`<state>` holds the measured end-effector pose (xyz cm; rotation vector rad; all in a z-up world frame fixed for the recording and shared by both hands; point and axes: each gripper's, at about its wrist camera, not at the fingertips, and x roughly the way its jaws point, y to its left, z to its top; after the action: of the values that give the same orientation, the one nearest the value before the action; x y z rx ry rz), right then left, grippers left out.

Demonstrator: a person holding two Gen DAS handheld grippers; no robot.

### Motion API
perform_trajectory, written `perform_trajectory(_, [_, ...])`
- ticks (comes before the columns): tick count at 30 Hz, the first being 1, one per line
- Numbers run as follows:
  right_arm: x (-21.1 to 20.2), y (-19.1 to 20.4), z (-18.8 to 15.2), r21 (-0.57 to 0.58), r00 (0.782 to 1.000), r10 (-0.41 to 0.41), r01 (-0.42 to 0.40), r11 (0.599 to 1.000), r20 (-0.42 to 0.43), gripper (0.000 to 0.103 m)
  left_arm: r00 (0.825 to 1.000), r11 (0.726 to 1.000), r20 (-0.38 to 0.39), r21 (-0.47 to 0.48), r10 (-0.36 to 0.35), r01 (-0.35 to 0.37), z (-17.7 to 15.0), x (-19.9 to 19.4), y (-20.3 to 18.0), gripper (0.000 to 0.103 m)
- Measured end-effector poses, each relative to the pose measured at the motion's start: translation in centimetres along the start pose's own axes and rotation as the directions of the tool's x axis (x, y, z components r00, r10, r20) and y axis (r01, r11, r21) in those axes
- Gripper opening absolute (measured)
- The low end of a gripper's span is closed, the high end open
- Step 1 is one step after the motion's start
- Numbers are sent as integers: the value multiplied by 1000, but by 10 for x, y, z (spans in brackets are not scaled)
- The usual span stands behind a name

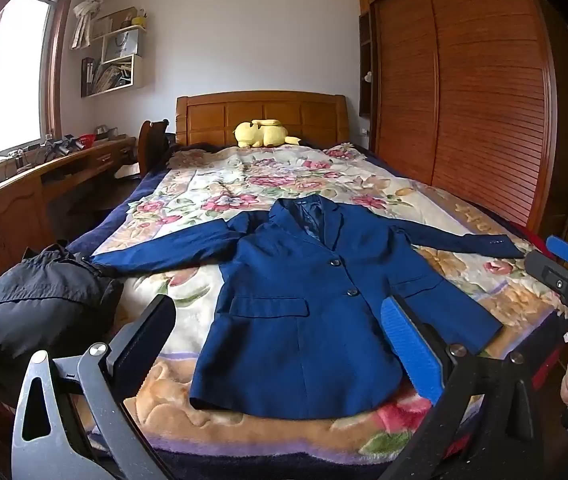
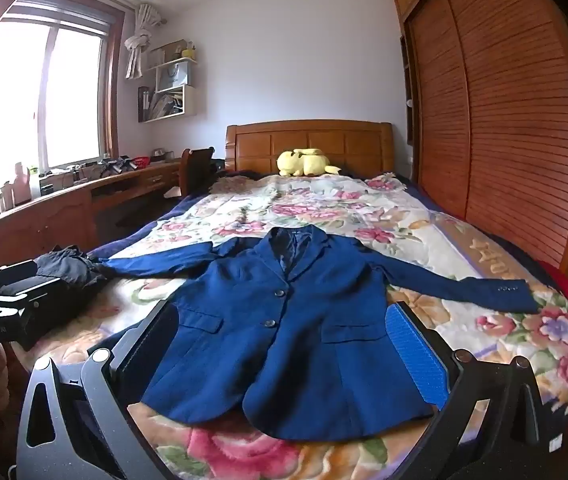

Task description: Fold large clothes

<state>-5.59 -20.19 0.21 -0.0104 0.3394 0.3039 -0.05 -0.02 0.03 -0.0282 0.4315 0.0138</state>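
Observation:
A navy blue suit jacket (image 1: 303,300) lies flat, face up and buttoned, on the floral blanket (image 1: 212,184), sleeves spread to both sides; it also shows in the right wrist view (image 2: 291,332). My left gripper (image 1: 284,344) is open and empty, held above the jacket's hem at the foot of the bed. My right gripper (image 2: 280,352) is open and empty, also above the hem. The right gripper also shows at the right edge of the left wrist view (image 1: 563,268). The left gripper shows at the left edge of the right wrist view (image 2: 0,304).
A dark grey garment (image 1: 36,300) lies bunched at the bed's left edge. A yellow plush toy (image 1: 262,133) sits by the wooden headboard (image 1: 260,114). A wooden desk (image 1: 24,188) runs along the left wall. A slatted wardrobe (image 1: 463,92) stands close on the right.

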Motion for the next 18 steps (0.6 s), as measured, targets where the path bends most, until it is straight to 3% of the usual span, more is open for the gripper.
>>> perform_trajectory(18, [-3,4,2,-8,1000,16,-16,1000,-22,103,1000,1000,-12,5,-5,5,0,-4,0,103])
